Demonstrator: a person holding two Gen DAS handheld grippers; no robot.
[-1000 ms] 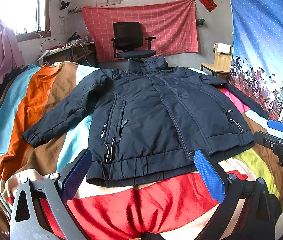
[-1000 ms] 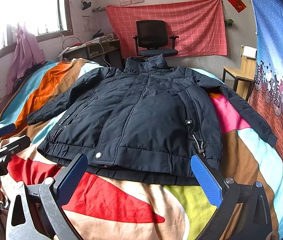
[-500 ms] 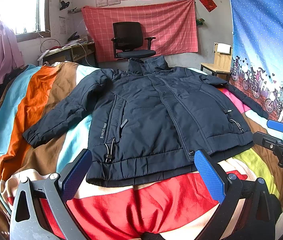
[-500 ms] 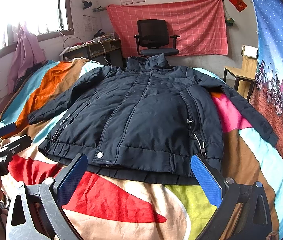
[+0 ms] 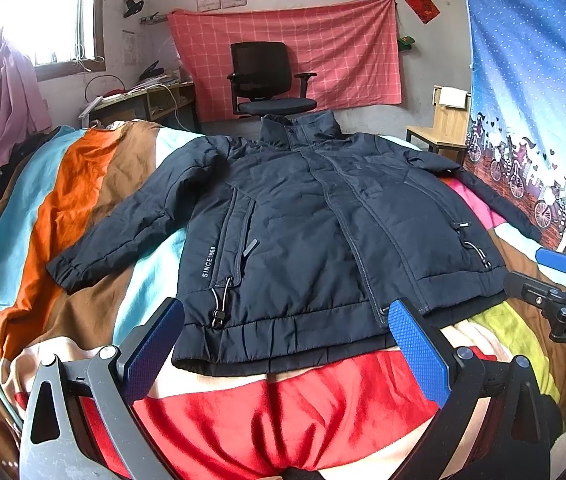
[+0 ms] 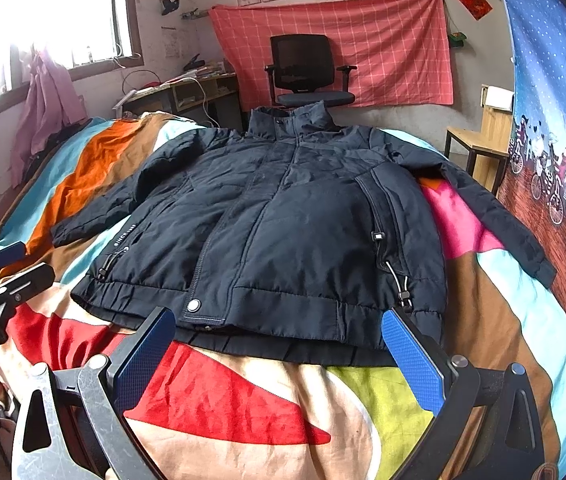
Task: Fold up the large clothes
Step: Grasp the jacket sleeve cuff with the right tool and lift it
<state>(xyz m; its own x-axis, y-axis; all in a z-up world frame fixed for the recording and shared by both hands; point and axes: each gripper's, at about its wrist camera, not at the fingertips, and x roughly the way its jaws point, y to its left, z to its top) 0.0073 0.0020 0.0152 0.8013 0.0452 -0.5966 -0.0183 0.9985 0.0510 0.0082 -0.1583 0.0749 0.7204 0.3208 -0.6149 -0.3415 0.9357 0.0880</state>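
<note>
Jacket flat on bed, both grippers wide

Jacket (image 5: 307,232), dark navy, lies face up on bed (image 5: 83,208) w/ multicolour striped cover; front closed, collar toward far wall, hem nearest cameras. Both sleeves spread out to sides, unfolded. White "SINCE 1968" print beside one front pocket. Left hand-held gripper (image 5: 283,344): jaws wide apart, nothing between them, positioned just short of hem over red patch of cover. Right hand-held gripper (image 6: 279,356): jaws likewise wide, empty, near hem at opp. corner. Office chair (image 6: 307,72) stands beyond bed, against red checked cloth (image 6: 395,44) on wall.
</note>
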